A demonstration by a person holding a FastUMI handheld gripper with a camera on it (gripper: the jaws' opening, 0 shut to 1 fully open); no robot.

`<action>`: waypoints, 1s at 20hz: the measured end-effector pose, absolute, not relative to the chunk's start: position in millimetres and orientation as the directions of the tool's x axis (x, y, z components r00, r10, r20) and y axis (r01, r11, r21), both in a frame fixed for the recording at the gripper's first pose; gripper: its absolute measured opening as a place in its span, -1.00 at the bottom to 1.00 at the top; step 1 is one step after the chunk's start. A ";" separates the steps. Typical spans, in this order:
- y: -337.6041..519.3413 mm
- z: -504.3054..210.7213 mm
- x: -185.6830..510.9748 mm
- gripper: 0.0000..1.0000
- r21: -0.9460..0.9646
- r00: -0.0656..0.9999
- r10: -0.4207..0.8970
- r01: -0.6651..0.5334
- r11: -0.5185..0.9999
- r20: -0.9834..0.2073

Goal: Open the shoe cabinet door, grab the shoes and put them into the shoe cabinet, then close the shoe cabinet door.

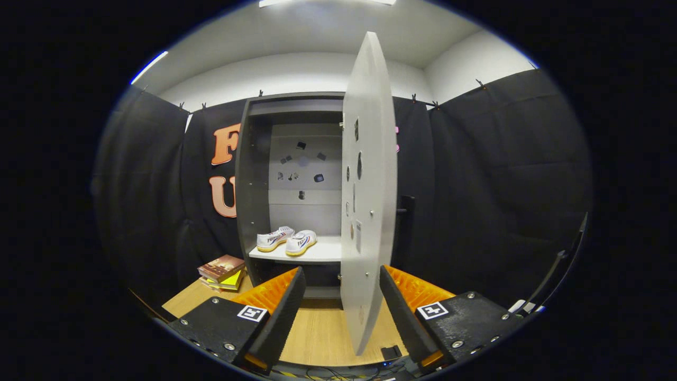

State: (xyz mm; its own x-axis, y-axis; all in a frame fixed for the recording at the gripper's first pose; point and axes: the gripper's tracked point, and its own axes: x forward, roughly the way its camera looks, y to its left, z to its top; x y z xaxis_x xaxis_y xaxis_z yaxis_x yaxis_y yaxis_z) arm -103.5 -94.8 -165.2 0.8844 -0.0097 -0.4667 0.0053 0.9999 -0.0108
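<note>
Level and facing the shoe cabinet (254,201), the gripper (342,296) spreads wide around the door (368,185) edge.

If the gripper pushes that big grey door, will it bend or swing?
The door looks like a thin, stiff panel, so it should probably swing shut rather than bend. It stands between the open jaws of the gripper, likely light enough for a gentle nudge. The shoes sit well inside, so it probably clears them.

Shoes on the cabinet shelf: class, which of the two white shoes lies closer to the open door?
The right shoe, beside the open door; the left shoe sits nearer the cabinet's side wall. The gripper is open.
</note>
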 end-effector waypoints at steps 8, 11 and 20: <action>-190.4 -192.0 -76.2 0.76 -0.042 0.888 -0.078 0.067 0.997 -0.452; -207.6 -219.1 -58.1 0.76 -0.023 0.871 -0.081 0.080 0.997 -0.485; -179.7 -224.4 -49.6 0.69 0.030 0.874 -0.043 0.066 0.997 -0.484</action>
